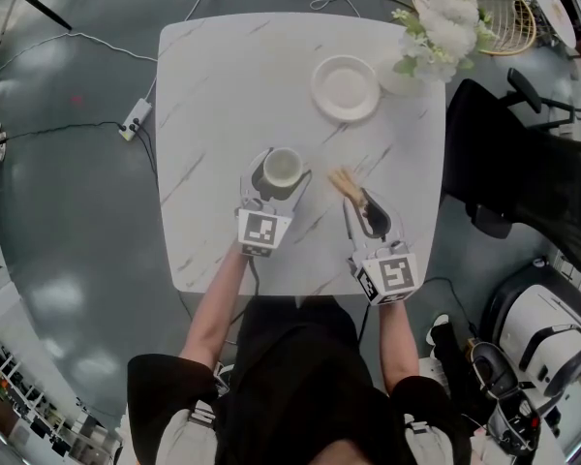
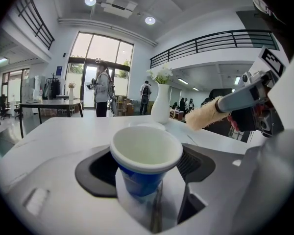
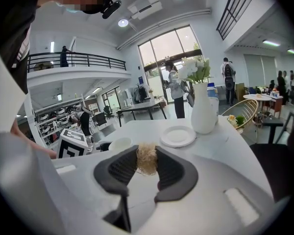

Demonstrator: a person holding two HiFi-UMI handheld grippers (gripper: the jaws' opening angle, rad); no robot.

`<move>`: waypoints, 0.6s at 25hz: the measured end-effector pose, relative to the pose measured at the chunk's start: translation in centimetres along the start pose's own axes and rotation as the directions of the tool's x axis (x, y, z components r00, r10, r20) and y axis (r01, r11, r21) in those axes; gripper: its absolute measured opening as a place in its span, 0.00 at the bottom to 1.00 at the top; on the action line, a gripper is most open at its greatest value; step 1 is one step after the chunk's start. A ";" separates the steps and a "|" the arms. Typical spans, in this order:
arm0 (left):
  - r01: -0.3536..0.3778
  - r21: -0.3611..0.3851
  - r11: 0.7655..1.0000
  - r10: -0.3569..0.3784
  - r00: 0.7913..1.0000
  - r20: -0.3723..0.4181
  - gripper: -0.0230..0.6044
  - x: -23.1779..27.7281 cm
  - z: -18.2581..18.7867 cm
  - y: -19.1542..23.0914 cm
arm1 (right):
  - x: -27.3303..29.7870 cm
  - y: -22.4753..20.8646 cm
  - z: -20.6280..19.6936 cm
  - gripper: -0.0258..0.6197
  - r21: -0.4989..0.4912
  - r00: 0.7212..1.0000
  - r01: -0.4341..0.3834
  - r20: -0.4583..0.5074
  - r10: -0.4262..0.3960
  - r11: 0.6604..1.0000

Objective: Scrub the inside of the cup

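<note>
A blue paper cup (image 1: pixel 283 168) with a white inside stands upright between the black pads of my left gripper (image 1: pixel 281 174), which is shut on it near the table's front. In the left gripper view the cup (image 2: pixel 146 153) looks empty. My right gripper (image 1: pixel 366 211) is shut on a tan fibrous scrubber (image 1: pixel 345 184), whose tip points up and left toward the cup but stays apart from it. From the left gripper view the scrubber (image 2: pixel 206 114) hangs to the right, above the rim. In the right gripper view its fibres (image 3: pixel 147 158) are pinched between the pads, with the cup (image 3: pixel 120 144) to the left.
On the white marble table (image 1: pixel 223 95), a white plate (image 1: pixel 346 87) sits at the back. A white vase of flowers (image 1: pixel 436 27) stands at the back right corner. A black chair (image 1: pixel 523 172) is right of the table, and a power strip (image 1: pixel 134 119) lies on the floor at left.
</note>
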State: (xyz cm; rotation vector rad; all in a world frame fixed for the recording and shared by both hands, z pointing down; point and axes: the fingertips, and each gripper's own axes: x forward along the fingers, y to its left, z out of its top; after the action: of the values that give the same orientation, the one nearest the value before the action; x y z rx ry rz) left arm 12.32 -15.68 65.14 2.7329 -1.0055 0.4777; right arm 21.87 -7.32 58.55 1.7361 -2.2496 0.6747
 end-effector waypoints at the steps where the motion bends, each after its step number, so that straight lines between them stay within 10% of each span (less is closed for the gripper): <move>1: 0.002 0.001 1.000 -0.002 1.000 -0.003 0.62 0.0 0.0 -0.1 | 0.0 0.0 0.0 0.21 0.000 1.000 0.000 -0.001 0.000 1.000; 15: -0.022 0.019 1.000 0.023 0.999 -0.037 0.71 -0.8 -0.6 -0.3 | -0.6 0.4 0.3 0.21 -0.003 1.000 -0.008 0.010 0.008 1.000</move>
State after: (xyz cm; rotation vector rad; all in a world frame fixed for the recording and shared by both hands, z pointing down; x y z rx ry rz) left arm 11.82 -14.85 65.41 2.7215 -1.0284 0.5420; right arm 21.65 -6.88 57.93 1.7338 -2.2642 0.6648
